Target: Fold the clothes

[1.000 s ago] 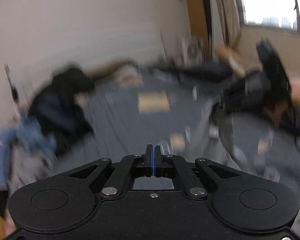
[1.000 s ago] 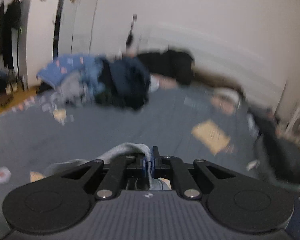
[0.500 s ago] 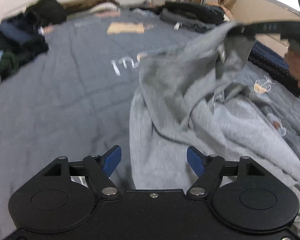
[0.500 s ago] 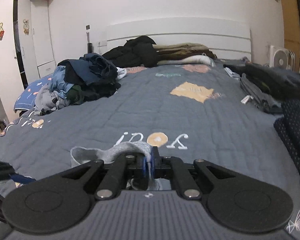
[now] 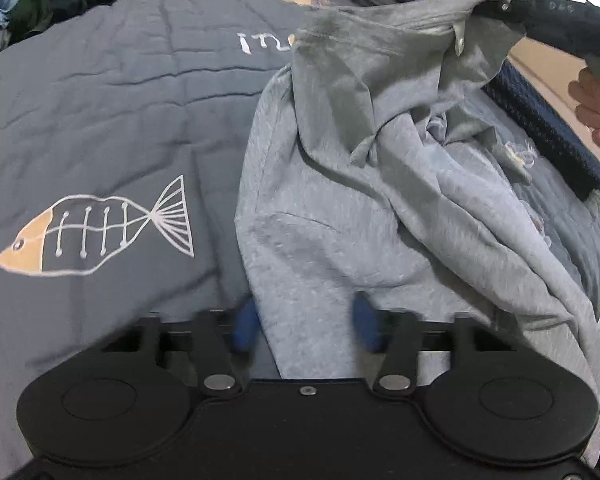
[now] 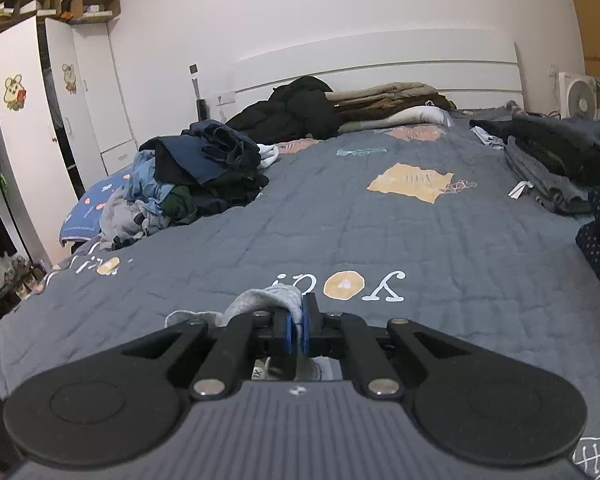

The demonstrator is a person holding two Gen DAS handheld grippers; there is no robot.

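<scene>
Left gripper [image 5: 305, 326]: jaws closing, blue pads set either side of the shirt's near edge, cloth between them but not yet pinched.
Right gripper [image 6: 296, 324]: clamped tight on a bunched fold of the shirt [image 6: 266, 300], which is lifted off the bed.
Shirt [image 5: 360, 208]: grey, spread crumpled on the bed's right side; one end is raised toward the right gripper.
Hand [image 5: 594, 106]: seen at the right edge, around the right gripper's handle.
Bed [image 5: 120, 92]: grey quilt with a fish print [image 5: 96, 236].
Pile [image 6: 188, 184]: loose clothes at the far left.
Stack [image 6: 560, 160]: dark folded clothes at the far right.
</scene>
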